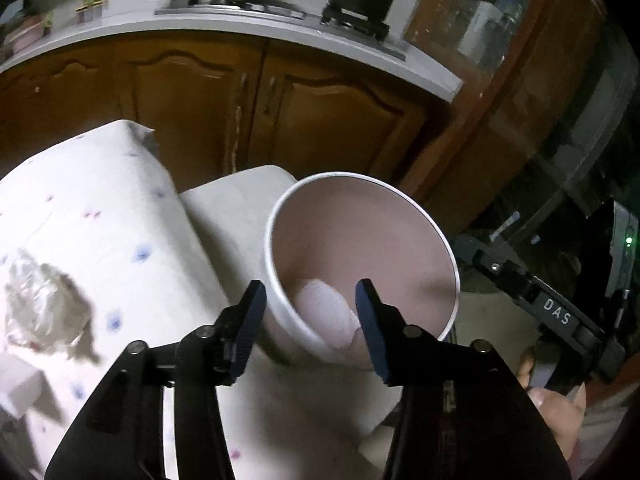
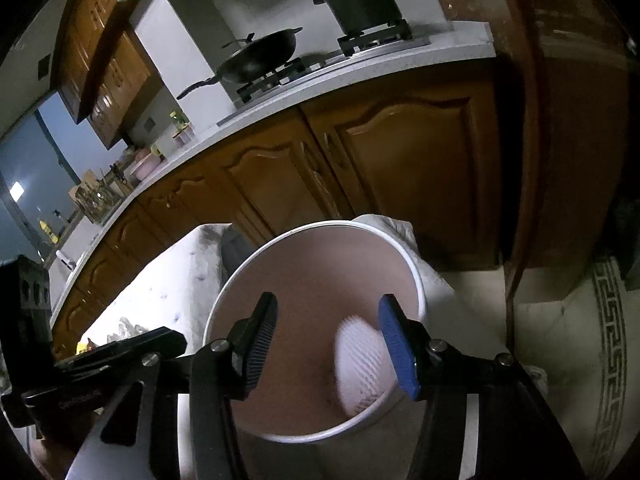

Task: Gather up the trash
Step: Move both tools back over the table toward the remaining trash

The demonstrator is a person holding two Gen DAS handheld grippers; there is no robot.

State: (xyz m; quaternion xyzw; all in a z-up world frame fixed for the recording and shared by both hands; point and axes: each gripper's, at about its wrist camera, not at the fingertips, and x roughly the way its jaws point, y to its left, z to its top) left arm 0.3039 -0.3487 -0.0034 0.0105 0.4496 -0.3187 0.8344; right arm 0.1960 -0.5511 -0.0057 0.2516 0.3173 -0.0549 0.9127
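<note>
A white round bin with a pinkish inside stands on a cloth-covered seat beside the table; it also shows in the right wrist view. A white ribbed paper piece lies inside it, seen too in the right wrist view. My left gripper is open and empty over the bin's near rim. My right gripper is open and empty above the bin's opening. A crumpled clear plastic wrapper lies on the table at the left.
The table has a white dotted cloth. A white box sits at its near left. Brown cabinets and a counter with a wok and a pot stand behind. The right gripper's body is at the right.
</note>
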